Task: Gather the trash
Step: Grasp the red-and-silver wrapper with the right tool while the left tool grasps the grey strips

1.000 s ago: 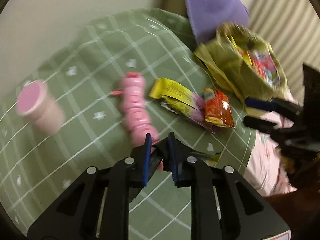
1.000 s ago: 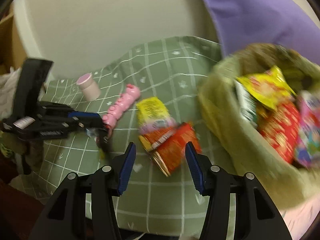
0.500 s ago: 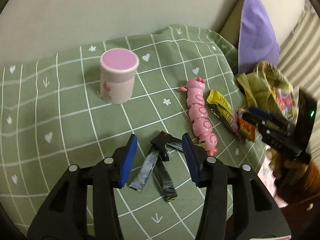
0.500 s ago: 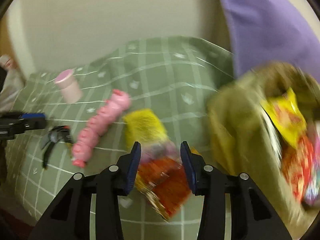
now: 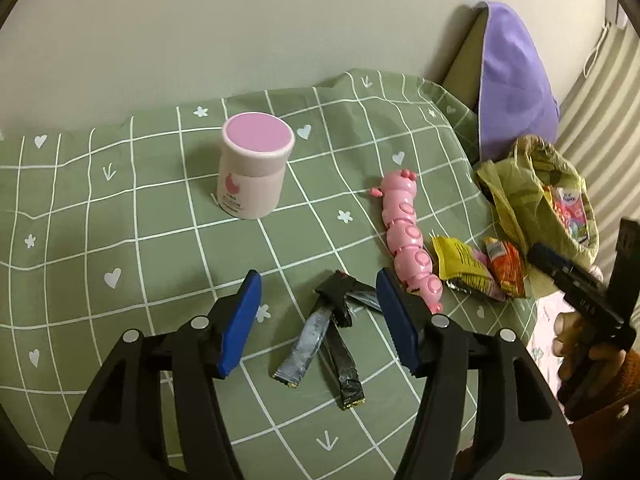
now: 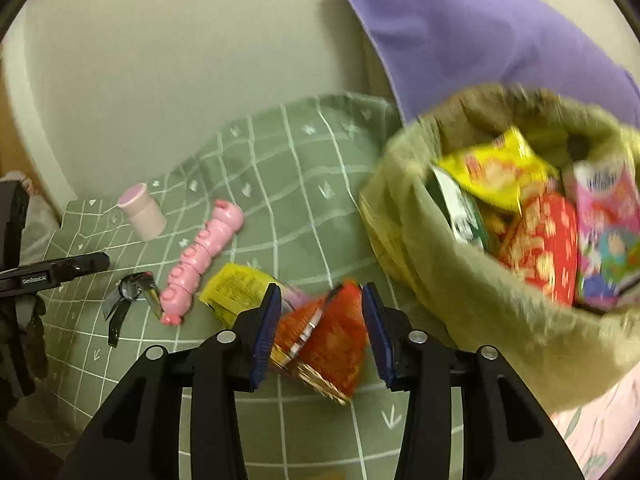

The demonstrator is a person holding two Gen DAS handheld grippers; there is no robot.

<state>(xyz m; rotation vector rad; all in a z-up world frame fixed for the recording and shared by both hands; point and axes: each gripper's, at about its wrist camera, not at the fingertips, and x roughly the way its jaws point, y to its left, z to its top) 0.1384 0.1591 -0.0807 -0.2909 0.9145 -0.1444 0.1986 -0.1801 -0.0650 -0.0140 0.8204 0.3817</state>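
My left gripper (image 5: pixel 318 320) is open and empty, just above a black and silver wrapper (image 5: pixel 328 336) lying on the green checked cover (image 5: pixel 140 240). My right gripper (image 6: pixel 320 330) is open, its jaws either side of a red-orange snack packet (image 6: pixel 324 340) that lies on the cover; no contact shows. A yellow packet (image 6: pixel 236 290) lies beside it. The olive trash bag (image 6: pixel 460 280) at right holds several wrappers. The bag (image 5: pixel 520 188) and both packets (image 5: pixel 476 270) also show in the left wrist view, with the right gripper (image 5: pixel 560 268) over them.
A pink caterpillar toy (image 5: pixel 408 240) lies between the black wrapper and the packets. A pink-lidded jar (image 5: pixel 252 172) stands further back. A purple pillow (image 5: pixel 512 84) leans at the wall behind the bag. The cover's edge drops off at right.
My left gripper let go of the black wrapper, opened and pulled back from it. My right gripper moved down over the red-orange packet and its jaws narrowed around it.
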